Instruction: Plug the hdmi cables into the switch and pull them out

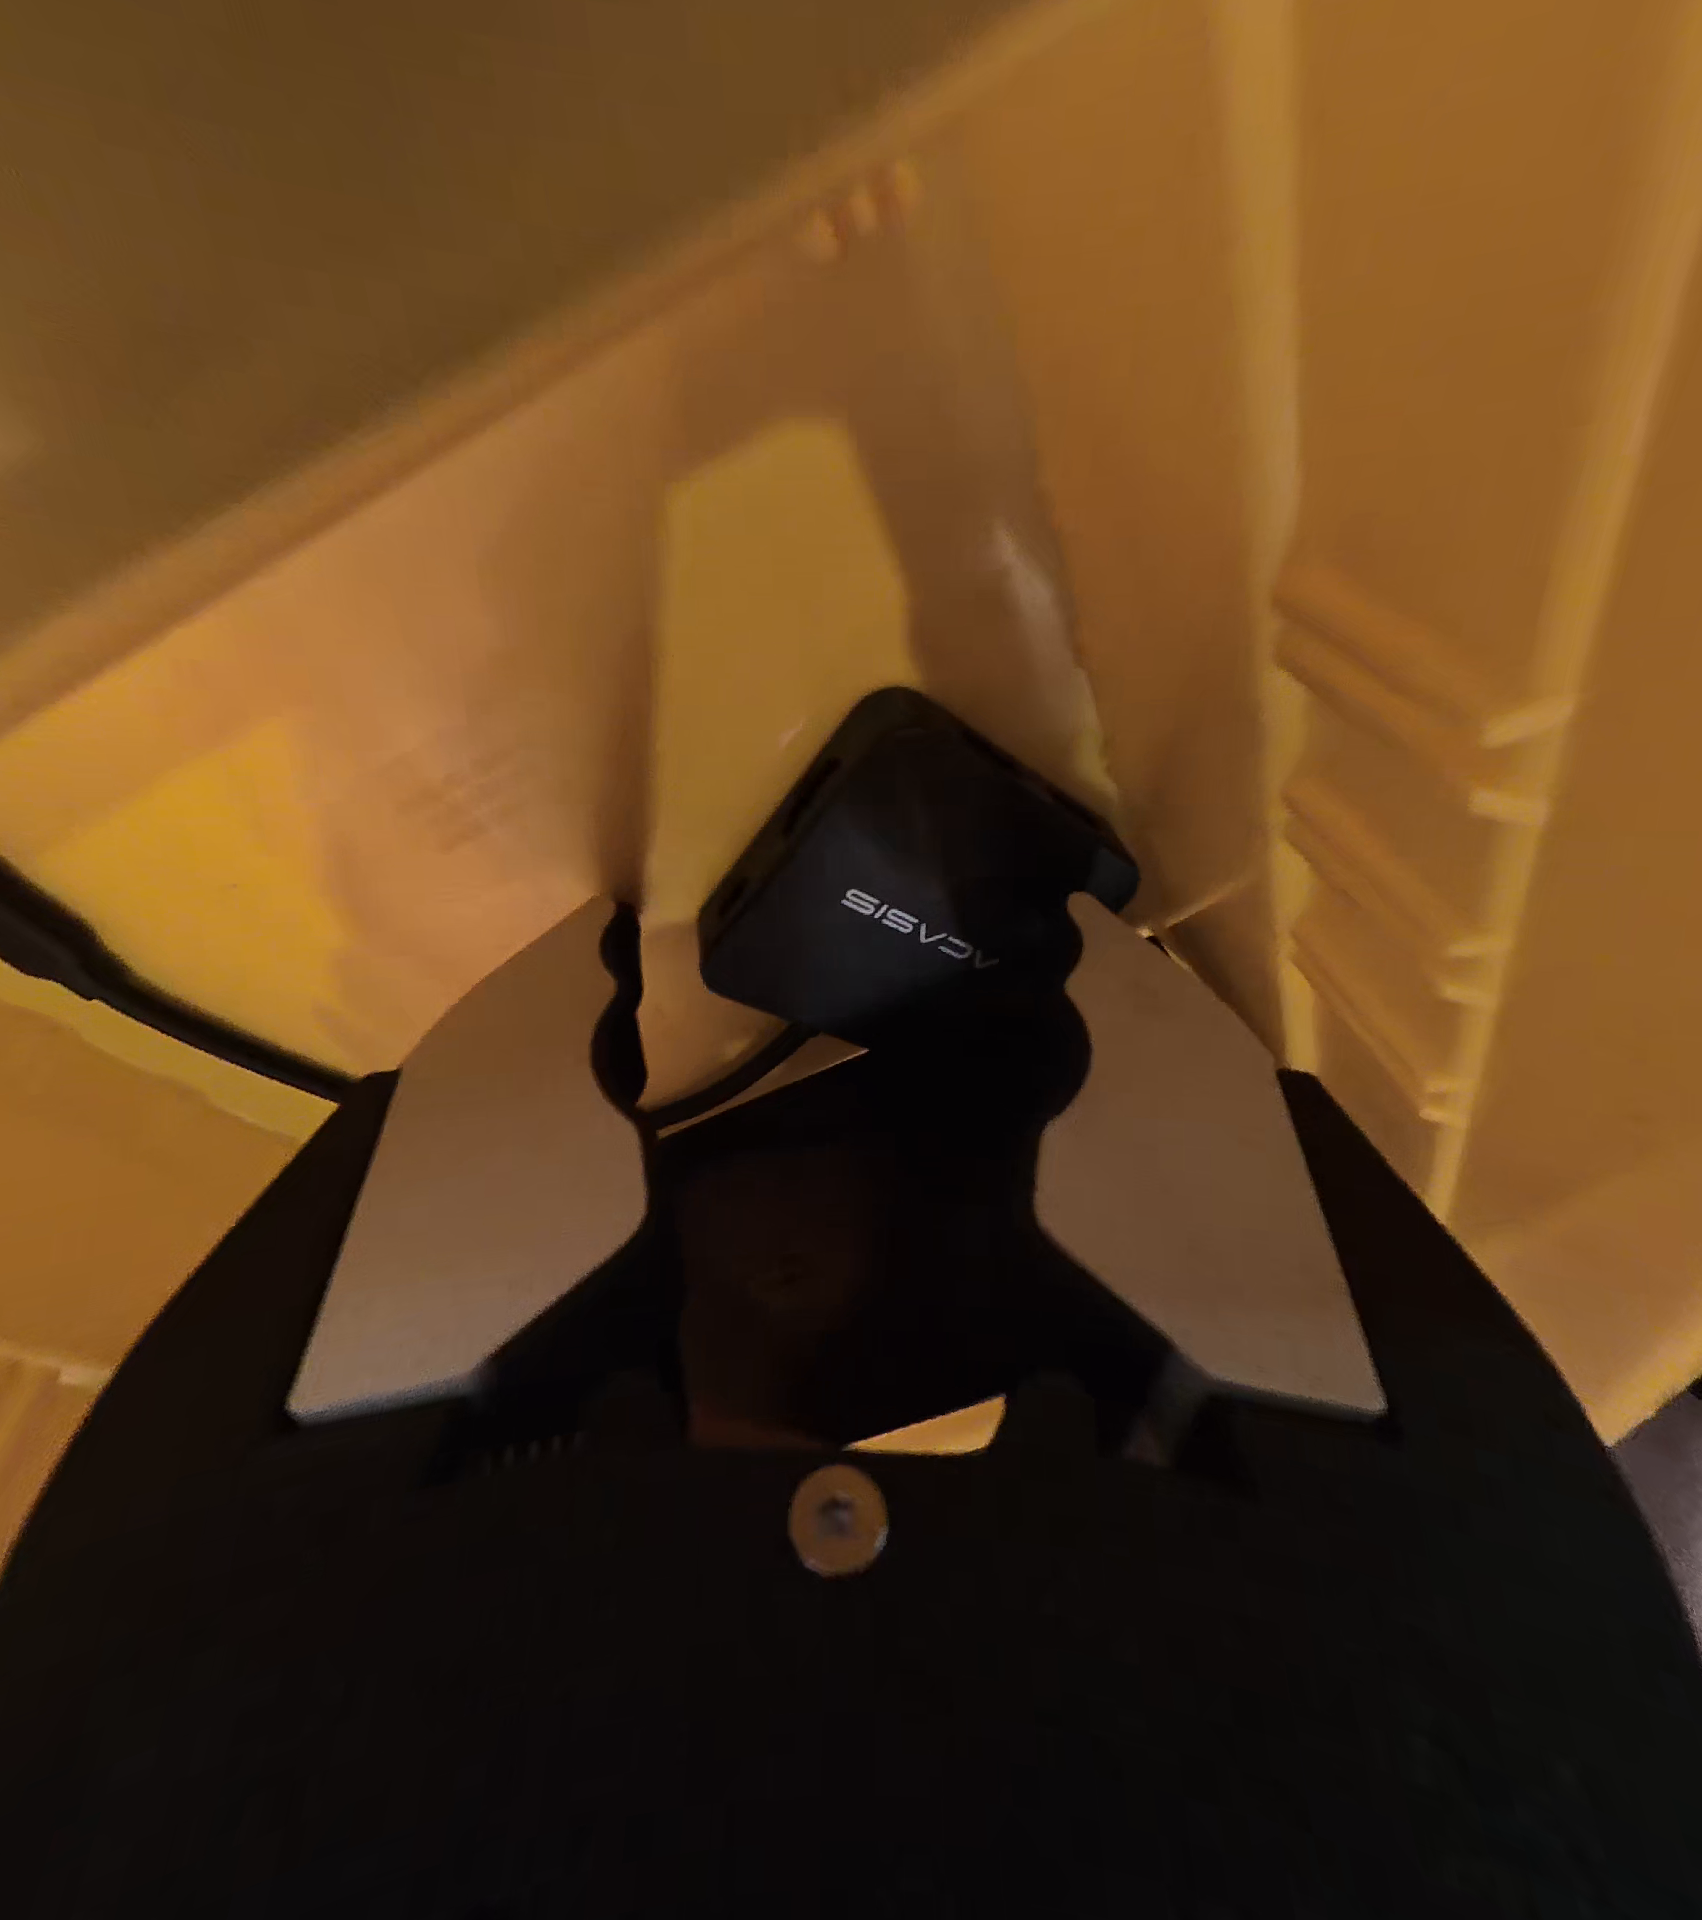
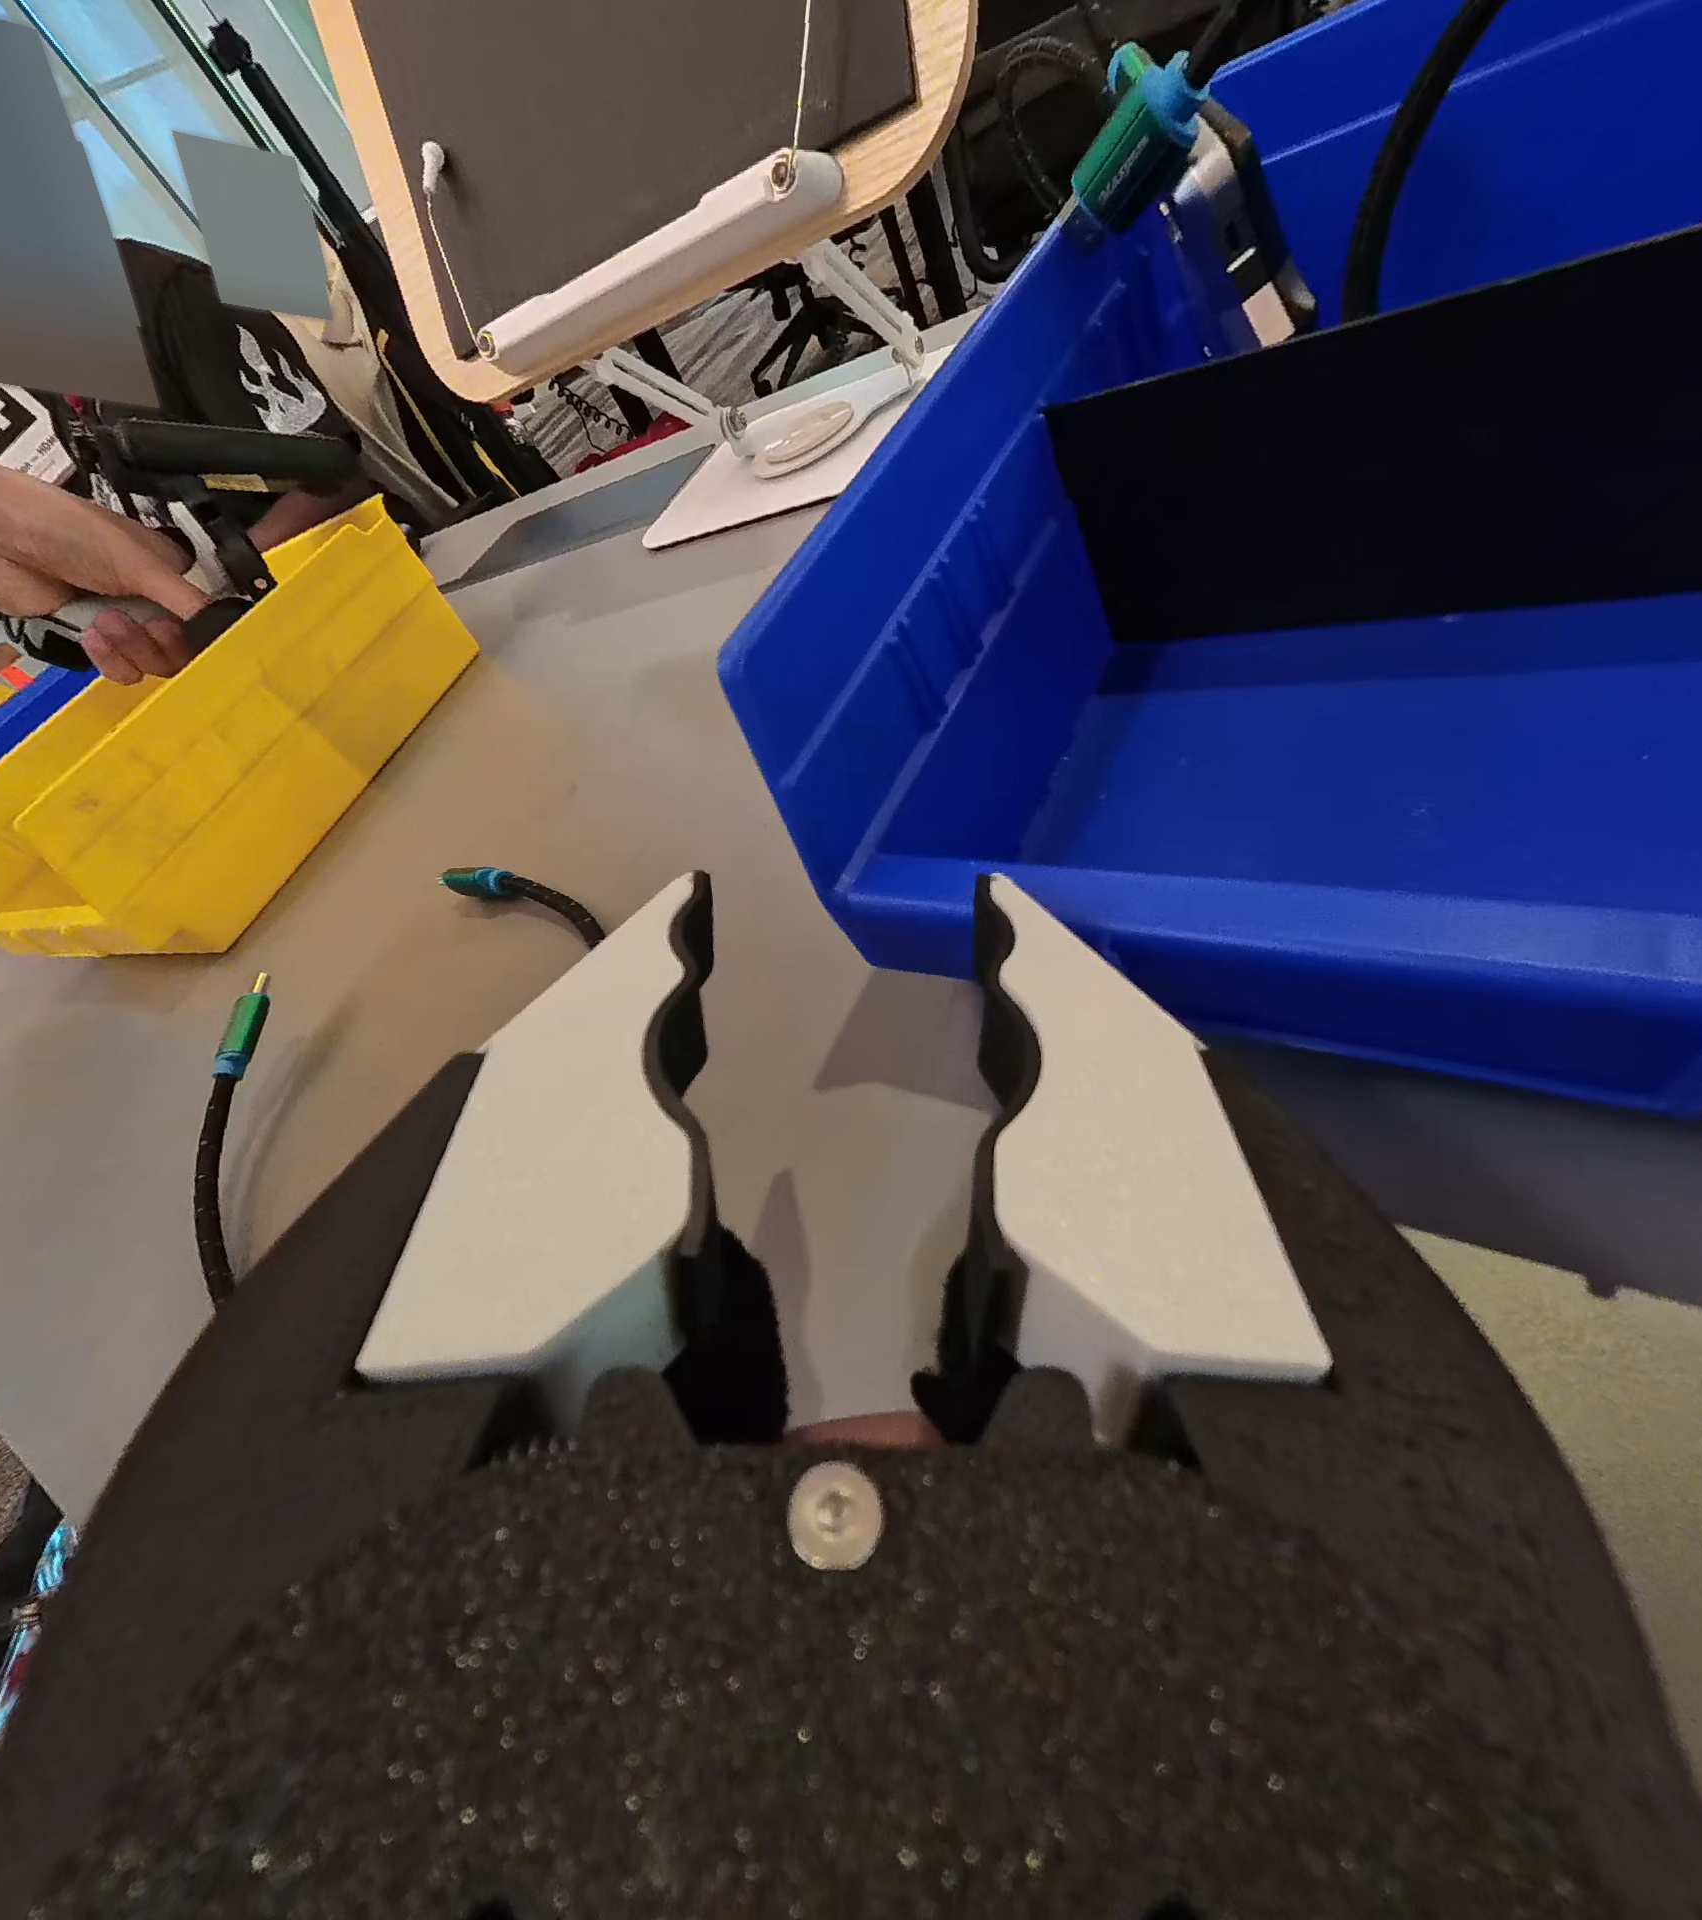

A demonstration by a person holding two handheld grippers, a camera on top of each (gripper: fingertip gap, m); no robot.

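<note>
Switch (image 1: 914,873), small black box, sits in a corner of the yellow bin (image 1: 411,675), just ahead of the left gripper (image 1: 852,935) and between its tips. Left fingers spread wide around it; contact unclear. Its black lead (image 1: 99,956) trails off left. Right gripper (image 2: 842,914) gapes wide, empty, over the grey table (image 2: 618,727), blue bin (image 2: 1346,831) just ahead-right. Two green-tipped HDMI cables (image 2: 244,1029) lie loose to its left.
</note>
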